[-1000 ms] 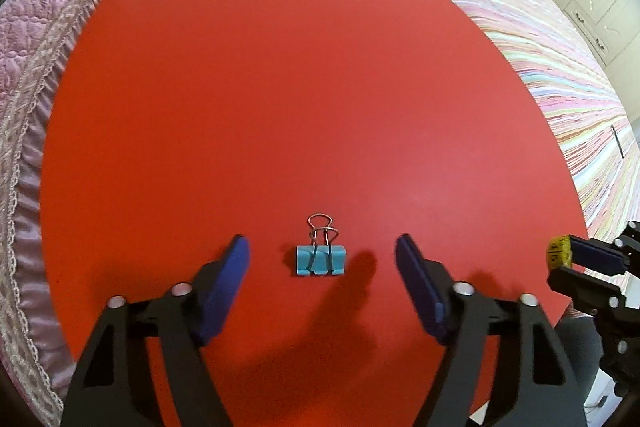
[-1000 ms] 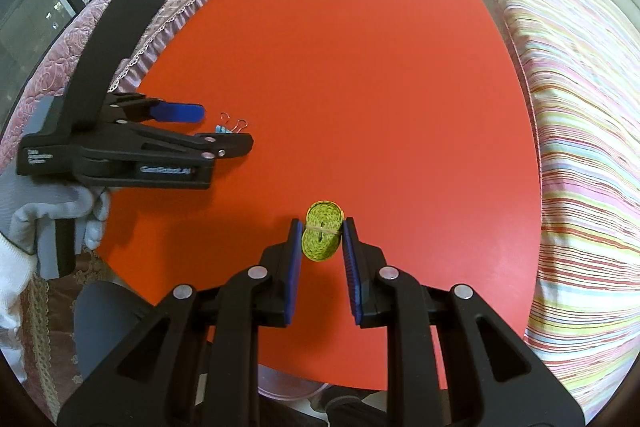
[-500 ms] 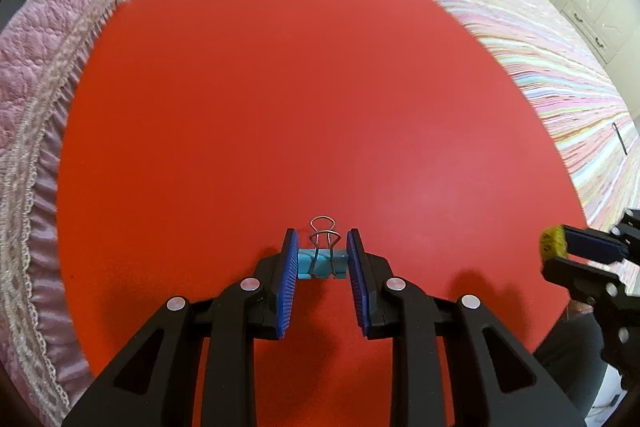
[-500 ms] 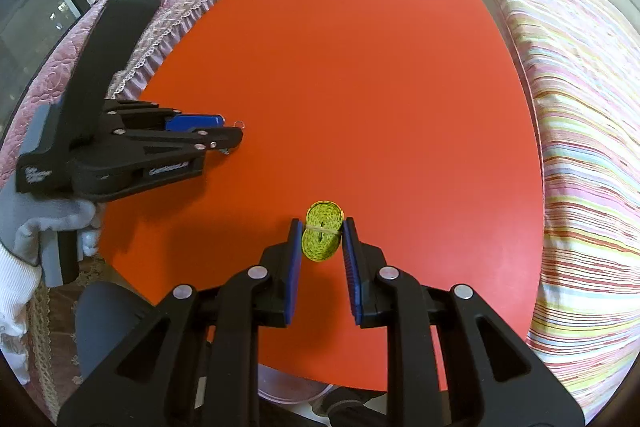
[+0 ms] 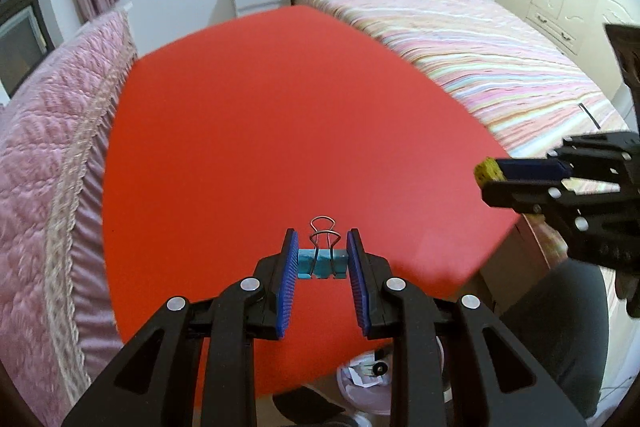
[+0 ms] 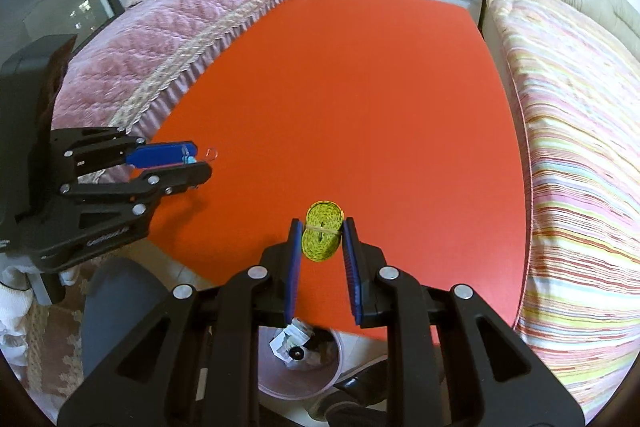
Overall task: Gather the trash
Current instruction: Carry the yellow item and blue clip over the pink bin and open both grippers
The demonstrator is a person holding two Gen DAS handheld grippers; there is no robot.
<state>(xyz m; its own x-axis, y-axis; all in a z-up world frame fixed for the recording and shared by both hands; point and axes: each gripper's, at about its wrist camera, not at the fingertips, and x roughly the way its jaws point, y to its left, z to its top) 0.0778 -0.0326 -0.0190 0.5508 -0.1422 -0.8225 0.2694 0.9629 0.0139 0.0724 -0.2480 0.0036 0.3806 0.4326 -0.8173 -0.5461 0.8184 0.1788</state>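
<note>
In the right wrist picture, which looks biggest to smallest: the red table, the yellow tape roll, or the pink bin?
1. Red table, by far the largest.
2. Pink bin, though the gripper hides part of it.
3. Yellow tape roll, held in the right gripper; being close to the camera enlarges it.

Left gripper (image 5: 322, 259) level above the surface, blue pads (image 5: 289, 275) clamped on both ends of a small clip, right gripper (image 6: 320, 245) alongside at similar height, pads (image 6: 349, 267) pressed against a coiled yellow roll, both pointing forward
</note>
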